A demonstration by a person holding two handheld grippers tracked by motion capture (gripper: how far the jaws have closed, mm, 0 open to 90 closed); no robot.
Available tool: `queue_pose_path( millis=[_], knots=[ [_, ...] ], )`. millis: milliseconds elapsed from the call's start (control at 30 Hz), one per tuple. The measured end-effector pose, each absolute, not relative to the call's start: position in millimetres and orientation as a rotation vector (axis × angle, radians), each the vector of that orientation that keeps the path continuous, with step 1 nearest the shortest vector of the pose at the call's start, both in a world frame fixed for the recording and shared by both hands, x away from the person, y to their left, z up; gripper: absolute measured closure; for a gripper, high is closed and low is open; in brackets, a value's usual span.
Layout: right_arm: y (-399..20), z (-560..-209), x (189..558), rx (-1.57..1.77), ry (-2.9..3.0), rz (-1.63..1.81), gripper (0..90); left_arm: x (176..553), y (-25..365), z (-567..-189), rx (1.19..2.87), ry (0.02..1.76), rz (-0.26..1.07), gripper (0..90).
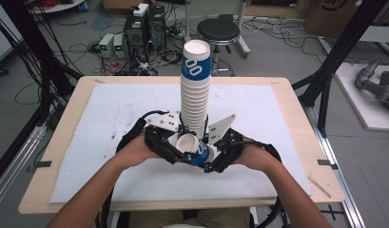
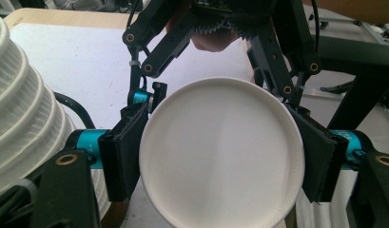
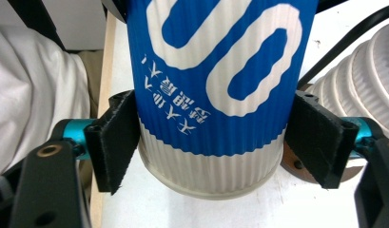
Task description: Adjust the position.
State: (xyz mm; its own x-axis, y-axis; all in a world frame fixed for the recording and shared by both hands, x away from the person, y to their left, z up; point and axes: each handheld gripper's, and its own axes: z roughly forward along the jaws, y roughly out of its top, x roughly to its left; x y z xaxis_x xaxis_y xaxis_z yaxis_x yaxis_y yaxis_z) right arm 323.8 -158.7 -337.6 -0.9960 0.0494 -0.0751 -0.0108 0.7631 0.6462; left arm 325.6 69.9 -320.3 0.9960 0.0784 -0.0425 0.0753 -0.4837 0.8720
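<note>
A blue-and-white paper cup [image 1: 198, 152] lies on its side just above the white mat, in front of a tall stack of the same cups [image 1: 195, 90]. My left gripper [image 1: 181, 146] comes in from the left and is shut on the cup's rim. In the left gripper view the white mouth [image 2: 220, 152] sits between both pads [image 2: 125, 152]. My right gripper [image 1: 210, 160] comes in from the right. Its pads [image 3: 117, 140] press on the ribbed blue body [image 3: 216, 95] near the base. The stack [image 2: 21, 118] stands close beside both grippers [image 3: 363, 76].
A white mat [image 1: 111, 109] covers the wooden table [image 1: 63, 128]. Behind the table on the floor are a black stool [image 1: 218, 31], computer boxes [image 1: 144, 28] and loose cables. Black frame posts [image 1: 335, 61] stand at the right. Open mat lies on both sides of the stack.
</note>
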Motion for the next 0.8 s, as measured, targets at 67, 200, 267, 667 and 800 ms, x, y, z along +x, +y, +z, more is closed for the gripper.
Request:
queue_pose_path(
  millis=[67,200,267,667,800],
  knots=[
    [-160.6,-338.2,324.6,0.037,2.86,1.089,20.7,326.0,71.5,-319.9,2.071,0.103,0.004,28.3],
    [-167.9,-340.2,325.7,0.079,2.82,1.218,19.7,326.9,77.2,-320.4,2.035,0.114,0.004,28.4],
    [-173.0,-340.5,325.2,0.112,2.786,1.264,19.5,328.0,82.5,-322.3,1.996,0.129,-0.005,28.4],
    [-208.3,-344.5,324.2,0.27,2.564,1.645,14.7,328.1,106.2,-342.0,1.764,0.18,0.001,28.4],
    [-217.1,-348.7,321.2,0.306,2.505,1.74,14.7,328.6,111.2,-346.2,1.675,0.17,0.016,28.4]
  ],
)
